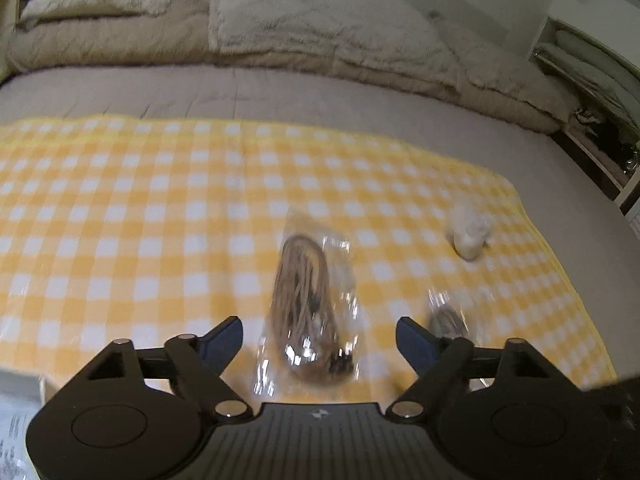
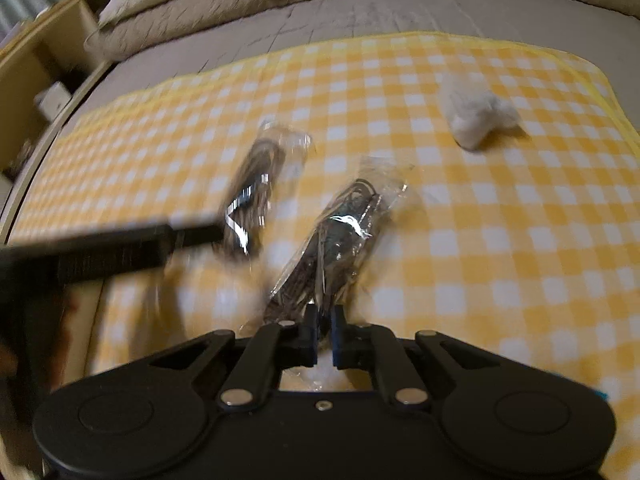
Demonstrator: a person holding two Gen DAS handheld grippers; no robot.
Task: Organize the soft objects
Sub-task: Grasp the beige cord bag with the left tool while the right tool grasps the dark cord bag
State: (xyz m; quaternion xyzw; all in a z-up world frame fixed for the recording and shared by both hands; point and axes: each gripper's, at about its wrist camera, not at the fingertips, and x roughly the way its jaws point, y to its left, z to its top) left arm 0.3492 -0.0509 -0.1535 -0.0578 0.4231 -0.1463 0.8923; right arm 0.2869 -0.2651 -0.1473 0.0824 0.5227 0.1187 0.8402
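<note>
**Two bagged cord bundles on a checked blanket, one pinched by the right tool**

A yellow-and-white checked blanket (image 1: 140,216) lies spread over a grey bed (image 1: 280,92), with fluffy beige pillows (image 1: 304,20) piled along the far edge.

In the left wrist view, the left tool (image 1: 319,336) stands wide, its blue-padded fingers (image 1: 224,340) apart and pressing on nothing. Between them, lying on the blanket, is a clear plastic bag holding a coiled tan cord (image 1: 308,312) (the picture is blurred, so the contents are hard to read beyond a looped bundle). Just beside the right-hand finger, a second clear plastic bag with a darker cord bundle (image 1: 448,316) shows only in part. Farther off to the right, well apart from both bags, sits a small white fluffy lump (image 1: 470,232) on the blanket.

In the right wrist view, the right tool (image 2: 325,320) is narrow, its fingers nearly together and pinching the near end of the darker bag (image 2: 340,236), which stretches away from the fingertips. The tan-cord bag (image 2: 256,192) lies to its left, close but not touching. A black bar of the left tool (image 2: 120,248) reaches in from the left edge, blurred, its end next to that bag. The white lump (image 2: 476,120) rests to the upper right. A wooden shelf unit (image 2: 44,60) stands beside the bed.
</note>
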